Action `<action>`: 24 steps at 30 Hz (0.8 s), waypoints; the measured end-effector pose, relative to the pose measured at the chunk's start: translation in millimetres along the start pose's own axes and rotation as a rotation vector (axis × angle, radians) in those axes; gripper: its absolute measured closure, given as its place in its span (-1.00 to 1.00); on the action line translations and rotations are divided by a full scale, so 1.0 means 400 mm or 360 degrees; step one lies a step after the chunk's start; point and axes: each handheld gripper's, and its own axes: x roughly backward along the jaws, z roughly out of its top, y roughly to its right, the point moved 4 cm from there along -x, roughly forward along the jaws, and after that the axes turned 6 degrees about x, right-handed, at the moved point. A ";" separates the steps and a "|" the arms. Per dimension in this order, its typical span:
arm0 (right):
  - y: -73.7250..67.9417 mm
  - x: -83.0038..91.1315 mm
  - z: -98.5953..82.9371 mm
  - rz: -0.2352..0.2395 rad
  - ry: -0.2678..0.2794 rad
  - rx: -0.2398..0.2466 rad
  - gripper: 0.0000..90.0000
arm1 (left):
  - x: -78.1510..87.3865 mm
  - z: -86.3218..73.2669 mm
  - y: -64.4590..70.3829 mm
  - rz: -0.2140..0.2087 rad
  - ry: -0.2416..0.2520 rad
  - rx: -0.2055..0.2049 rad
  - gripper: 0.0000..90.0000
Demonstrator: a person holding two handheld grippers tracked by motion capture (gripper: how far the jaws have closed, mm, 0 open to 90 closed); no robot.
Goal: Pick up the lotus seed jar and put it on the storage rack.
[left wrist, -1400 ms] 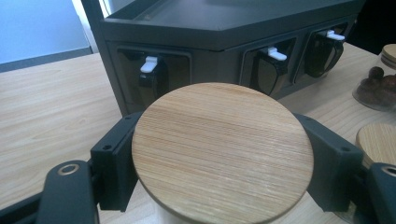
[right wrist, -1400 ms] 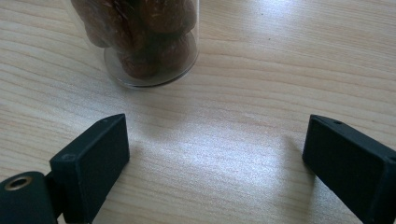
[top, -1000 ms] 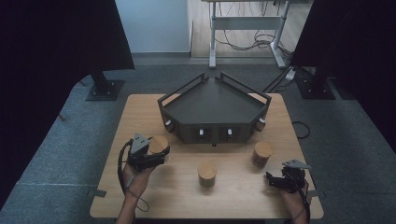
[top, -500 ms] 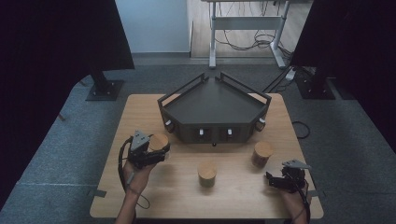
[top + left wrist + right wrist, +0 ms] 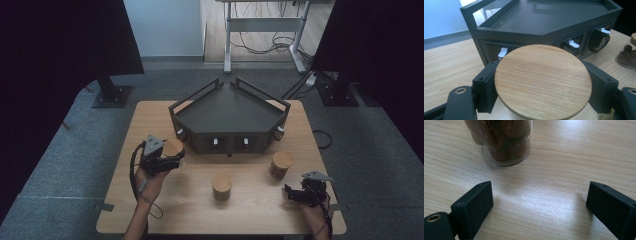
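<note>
Left hand-held gripper around jar

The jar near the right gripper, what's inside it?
The glass jar holds brown lumpy pieces, packed down to its base. Its upper part is cut off in the right gripper view, and its wooden lid covers the contents from above.

Pale striped-grain wooden lid, black claw, dark grey tray, light wood table.
</note>
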 end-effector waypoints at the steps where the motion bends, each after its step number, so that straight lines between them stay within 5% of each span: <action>1: 0.000 0.000 0.000 0.0000 0.0000 0.0000 -0.85 | -0.001 0.001 0.000 0.0002 0.0001 0.0000 -0.47; 24: -0.001 0.000 0.000 0.0007 0.0001 0.0006 -0.85 | -0.023 0.041 -0.003 0.0010 0.0019 -0.0011 -0.47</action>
